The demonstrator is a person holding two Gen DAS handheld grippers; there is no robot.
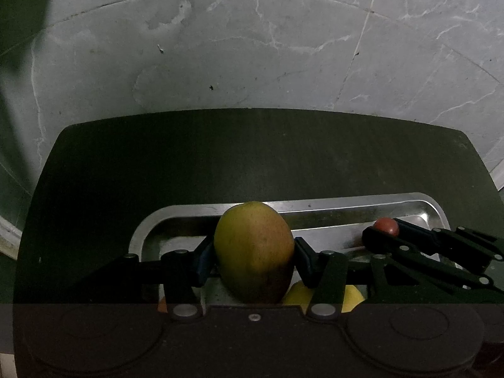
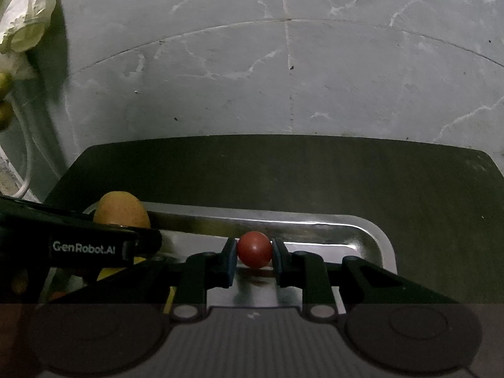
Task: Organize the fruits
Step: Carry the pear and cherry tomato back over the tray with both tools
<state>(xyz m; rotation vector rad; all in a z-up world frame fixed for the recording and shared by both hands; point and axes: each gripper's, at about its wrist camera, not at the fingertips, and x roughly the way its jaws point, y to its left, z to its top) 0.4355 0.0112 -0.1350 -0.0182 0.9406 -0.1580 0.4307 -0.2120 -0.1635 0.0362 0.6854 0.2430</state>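
The tray (image 2: 371, 236) is bare metal, polished and glossy, its rim catching bright streaks of light. Under the tray, the worktop (image 1: 252, 157) is dark and matt, with a faint grain. Beyond the worktop, the floor (image 1: 252, 47) is pale grey stone-like tile, dull, veined with white and scuffed. Over the tray, the mango (image 1: 254, 252) has smooth, speckled, low-sheen skin, and the small red fruit (image 2: 254, 249) is smooth with a soft shine. Both the left claw (image 1: 254, 261) and the right claw (image 2: 254, 260) look like matt black plastic with shiny metal rivets. Far left of the tray, a crumpled pale bag (image 2: 25, 15) looks papery.
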